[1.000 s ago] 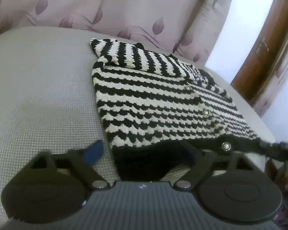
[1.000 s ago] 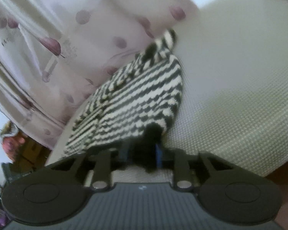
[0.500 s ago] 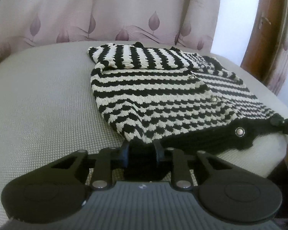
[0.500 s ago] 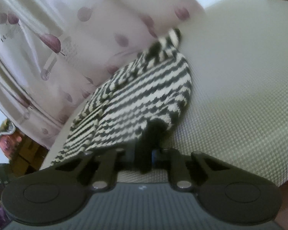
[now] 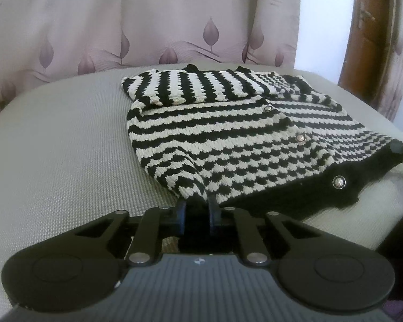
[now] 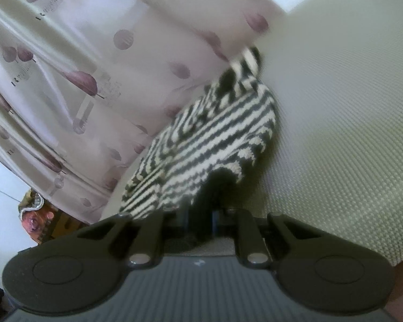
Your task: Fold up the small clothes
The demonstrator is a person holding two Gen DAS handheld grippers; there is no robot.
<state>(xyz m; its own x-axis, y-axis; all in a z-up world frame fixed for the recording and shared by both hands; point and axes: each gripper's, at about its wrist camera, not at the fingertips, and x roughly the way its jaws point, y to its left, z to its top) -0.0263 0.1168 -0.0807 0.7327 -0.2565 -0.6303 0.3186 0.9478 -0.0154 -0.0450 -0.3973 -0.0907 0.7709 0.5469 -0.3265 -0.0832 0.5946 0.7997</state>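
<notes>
A black-and-cream striped knitted cardigan (image 5: 228, 139) with metal buttons lies flat on a grey woven cushion (image 5: 53, 147), one sleeve folded across its top. My left gripper (image 5: 196, 206) has its jaws closing on the near left corner of the black hem, and the pads pinch the knit, lifting it slightly. In the right wrist view the cardigan (image 6: 215, 134) stretches away from my right gripper (image 6: 200, 212), which is shut on the black hem at the other corner. That corner is pulled taut at the right edge of the left wrist view.
A pale curtain (image 5: 174, 26) with purple leaf prints hangs right behind the cushion. A brown wooden door frame (image 5: 362, 26) stands at the far right. The cushion's rounded front edge (image 6: 362, 228) drops off near the right gripper. Bare cushion lies left of the cardigan.
The left gripper went from wide open to pinching the hem's left corner and lifted it a little. The right gripper tightened on its corner. The garment's lower edge now rises off the cushion.
</notes>
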